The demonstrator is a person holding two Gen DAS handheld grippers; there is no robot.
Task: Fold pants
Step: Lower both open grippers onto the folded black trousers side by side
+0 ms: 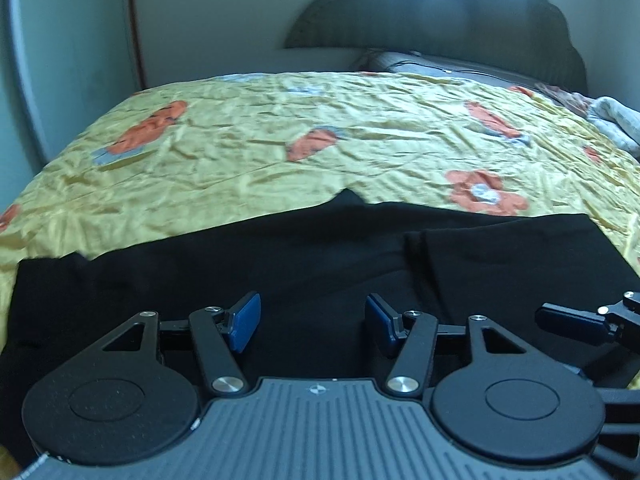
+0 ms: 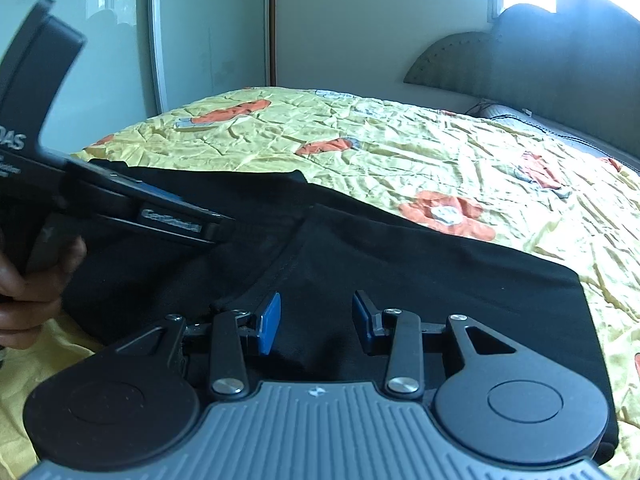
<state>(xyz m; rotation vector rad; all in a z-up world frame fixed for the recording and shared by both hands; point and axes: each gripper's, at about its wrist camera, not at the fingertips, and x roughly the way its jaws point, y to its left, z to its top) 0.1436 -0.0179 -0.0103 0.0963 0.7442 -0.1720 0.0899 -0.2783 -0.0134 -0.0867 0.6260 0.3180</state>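
left wrist view: the left gripper [image 1: 312,326] hangs with jaws parted and nothing between them over the black pants [image 1: 320,264], which lie across the near side of the yellow bedspread [image 1: 280,140]. a fold looks finished; next comes a fresh grasp.

right wrist view: the right gripper [image 2: 316,322] stands parted, seemingly released, though dark cloth blurs this. the hem edge lies just ahead; open bedspread beyond.

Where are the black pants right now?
The black pants lie spread on the near part of the yellow flowered bedspread, right under both grippers. In the right wrist view they stretch from the hand at the left across to the right.
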